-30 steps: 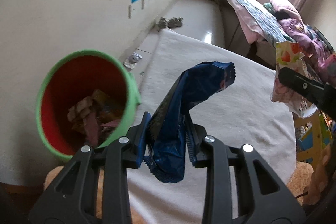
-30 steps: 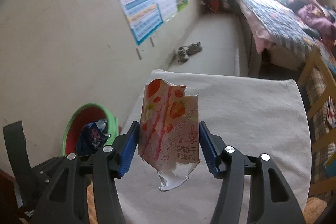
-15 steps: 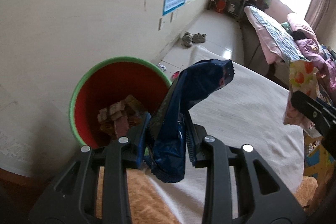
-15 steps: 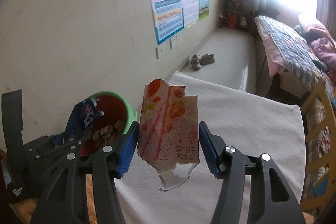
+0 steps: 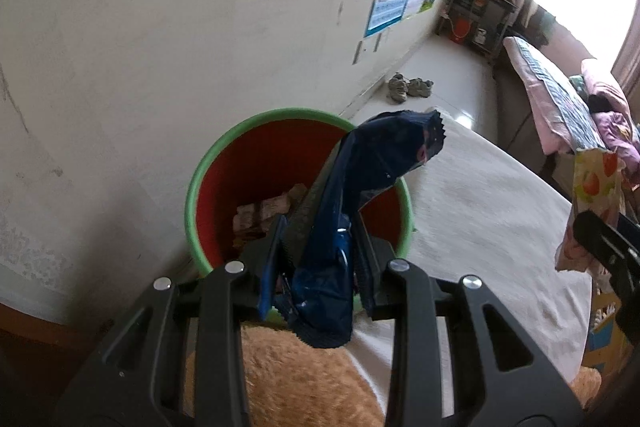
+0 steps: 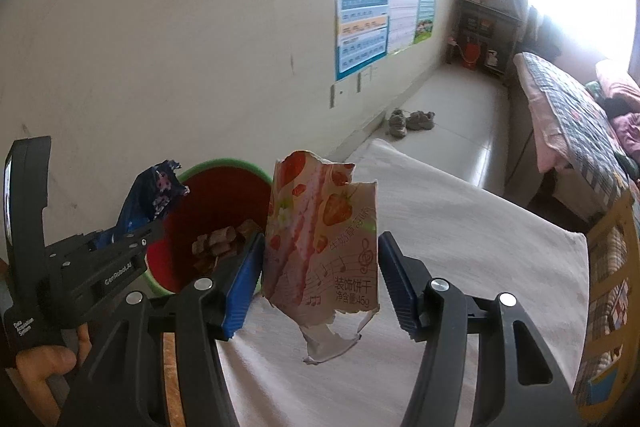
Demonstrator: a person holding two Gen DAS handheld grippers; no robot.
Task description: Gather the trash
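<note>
**Two wrappers, one bin: drop them clean**

Left wrist view: the left claw [image 5: 320, 259] is pinching a blue wrapper [image 5: 352, 195], which sits right over the bin [image 5: 200, 187], a red one with a green rim and scraps already inside. I'd get the whole wrapper past the rim, tip included, before letting go.

Right wrist view: the right claw [image 6: 320, 275] grips a strawberry wrapper [image 6: 324, 243] by its edges, over the cloth-covered counter [image 6: 460, 247] just beside the bin. I'd swing it left over the opening, wait till the other claw clears, then release.
</note>
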